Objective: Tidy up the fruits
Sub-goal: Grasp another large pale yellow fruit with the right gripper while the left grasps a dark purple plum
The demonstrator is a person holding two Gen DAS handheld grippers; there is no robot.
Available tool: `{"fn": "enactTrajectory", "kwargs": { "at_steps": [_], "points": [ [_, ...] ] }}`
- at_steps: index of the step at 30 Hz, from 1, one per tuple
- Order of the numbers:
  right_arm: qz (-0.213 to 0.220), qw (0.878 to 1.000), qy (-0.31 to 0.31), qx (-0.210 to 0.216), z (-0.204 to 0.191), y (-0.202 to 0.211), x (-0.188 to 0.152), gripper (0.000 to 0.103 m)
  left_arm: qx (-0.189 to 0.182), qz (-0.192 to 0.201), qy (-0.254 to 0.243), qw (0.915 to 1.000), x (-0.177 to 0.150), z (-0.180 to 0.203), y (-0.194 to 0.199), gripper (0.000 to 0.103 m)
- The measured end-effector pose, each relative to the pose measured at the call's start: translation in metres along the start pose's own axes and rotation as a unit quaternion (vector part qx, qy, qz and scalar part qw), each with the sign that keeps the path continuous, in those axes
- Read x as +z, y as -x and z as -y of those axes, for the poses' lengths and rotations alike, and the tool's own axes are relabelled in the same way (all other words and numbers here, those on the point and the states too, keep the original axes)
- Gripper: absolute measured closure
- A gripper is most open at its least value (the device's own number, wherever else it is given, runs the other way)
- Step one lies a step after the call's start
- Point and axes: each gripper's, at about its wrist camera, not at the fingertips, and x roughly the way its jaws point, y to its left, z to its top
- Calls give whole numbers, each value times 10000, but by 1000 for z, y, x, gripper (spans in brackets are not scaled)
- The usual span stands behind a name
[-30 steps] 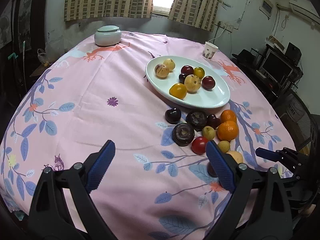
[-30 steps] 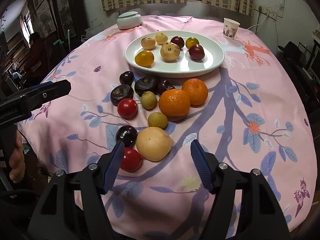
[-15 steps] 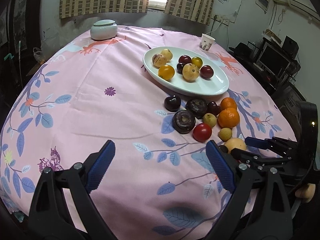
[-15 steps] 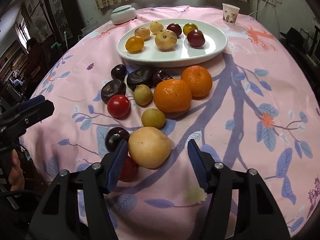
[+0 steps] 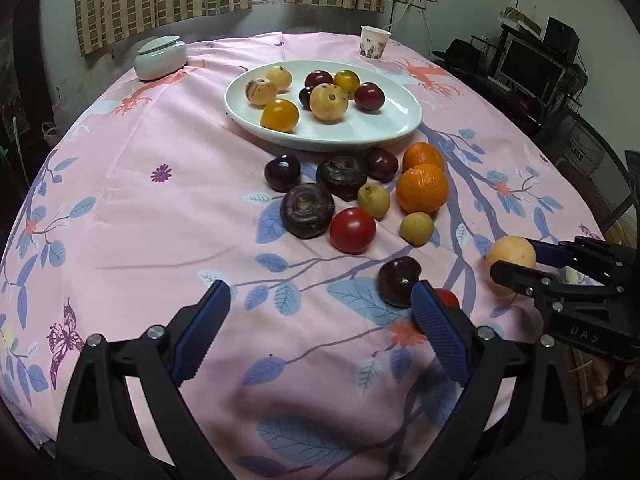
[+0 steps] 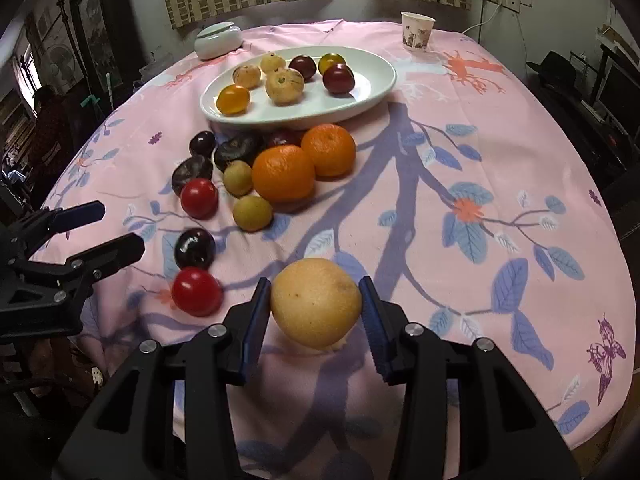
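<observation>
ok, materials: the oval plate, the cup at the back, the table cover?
Oval plate: likely glazed ceramic, glossy white with soft highlights. Cup: looks like paper, matte with a printed pattern and a thin rolled rim. Table cover: printed fabric, matte pink, showing creases and folds.

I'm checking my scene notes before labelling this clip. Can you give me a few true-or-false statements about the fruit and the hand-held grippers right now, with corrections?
1. The right hand-held gripper has its fingers on either side of the pale yellow fruit. True.
2. The left hand-held gripper holds a red tomato. False: it is open, with nothing between its fingers.
3. Two oranges lie on the tablecloth, off the white plate. True.
4. The paper cup stands on the plate. False: it stands on the cloth beyond the plate.
</observation>
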Motion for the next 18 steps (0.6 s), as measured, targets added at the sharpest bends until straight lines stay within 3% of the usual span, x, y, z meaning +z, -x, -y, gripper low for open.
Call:
{"fn": "enactTrajectory", "kwargs": {
  "at_steps": [7,12,16,18],
  "points": [
    [114,9999,-97,70,10,9,-16,58,521,14,-342,9981,-2,22,-16,9],
    [135,9997,-141,121,14,13,-18,58,672,-164,-684,9953,-12,31,-15,9],
    [125,9997,-127,152,15,11,-18,58,553,-447,-590,9957,-16,28,-28,9],
    [98,9998,-120,156,15,7,-17,58,279,-445,-462,9976,-12,28,-32,11]
  ]
}}
